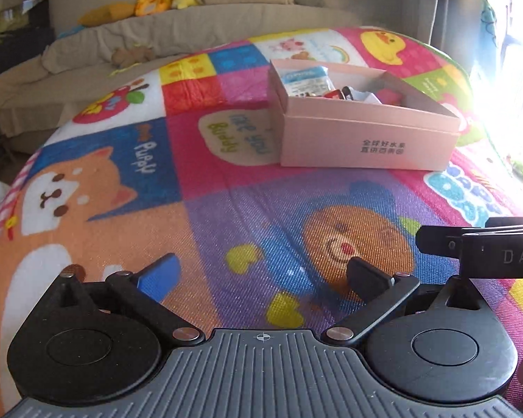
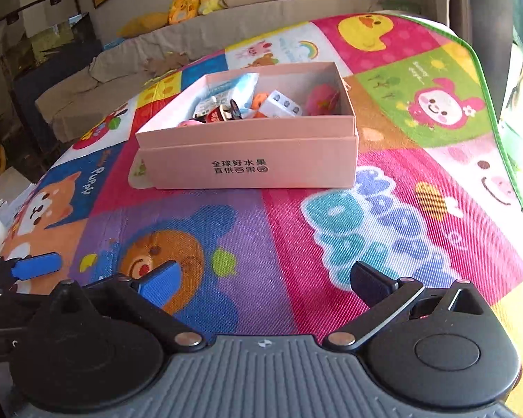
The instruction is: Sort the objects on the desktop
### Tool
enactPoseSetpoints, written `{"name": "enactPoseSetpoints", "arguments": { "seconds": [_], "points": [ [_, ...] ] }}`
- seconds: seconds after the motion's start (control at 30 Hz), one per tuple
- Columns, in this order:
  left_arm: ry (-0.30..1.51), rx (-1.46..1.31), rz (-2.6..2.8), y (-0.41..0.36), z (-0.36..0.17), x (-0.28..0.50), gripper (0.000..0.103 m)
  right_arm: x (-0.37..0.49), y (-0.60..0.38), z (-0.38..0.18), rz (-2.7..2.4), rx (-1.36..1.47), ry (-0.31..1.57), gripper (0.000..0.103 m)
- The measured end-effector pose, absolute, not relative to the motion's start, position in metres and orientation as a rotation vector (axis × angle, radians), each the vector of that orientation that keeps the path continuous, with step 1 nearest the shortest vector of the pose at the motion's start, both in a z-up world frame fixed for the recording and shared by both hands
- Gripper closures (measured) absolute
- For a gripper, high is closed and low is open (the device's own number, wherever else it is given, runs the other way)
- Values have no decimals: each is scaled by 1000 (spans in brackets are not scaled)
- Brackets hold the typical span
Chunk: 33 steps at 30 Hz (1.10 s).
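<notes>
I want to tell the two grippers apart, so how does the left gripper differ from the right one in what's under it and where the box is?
The left gripper hangs over the bear print and purple patch of the mat; the right gripper hangs over purple and pink, beside the blue cloud print. From the left gripper the pink box sits up and to the right; from the right gripper it sits nearly straight ahead. Both are open and empty.
</notes>
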<state>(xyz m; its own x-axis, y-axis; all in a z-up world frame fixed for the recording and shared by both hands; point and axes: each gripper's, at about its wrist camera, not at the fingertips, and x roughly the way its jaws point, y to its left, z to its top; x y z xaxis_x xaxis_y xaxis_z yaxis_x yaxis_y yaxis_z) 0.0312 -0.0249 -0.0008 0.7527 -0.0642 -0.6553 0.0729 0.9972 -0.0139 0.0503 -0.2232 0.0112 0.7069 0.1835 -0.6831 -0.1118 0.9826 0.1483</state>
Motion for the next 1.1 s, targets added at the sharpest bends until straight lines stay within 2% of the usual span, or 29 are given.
{"name": "enactPoseSetpoints", "arguments": {
  "seconds": [0.33,0.6,1.1],
  "points": [
    [713,-11,17,-21,-2,31,0,46,-224,5,136,110,715,0],
    [711,-19,40,-18,-1,31,0,50,-204,2,100,-20,752,0],
    [710,-21,40,-18,-1,30,0,49,-205,2,102,-16,751,0]
  ]
}}
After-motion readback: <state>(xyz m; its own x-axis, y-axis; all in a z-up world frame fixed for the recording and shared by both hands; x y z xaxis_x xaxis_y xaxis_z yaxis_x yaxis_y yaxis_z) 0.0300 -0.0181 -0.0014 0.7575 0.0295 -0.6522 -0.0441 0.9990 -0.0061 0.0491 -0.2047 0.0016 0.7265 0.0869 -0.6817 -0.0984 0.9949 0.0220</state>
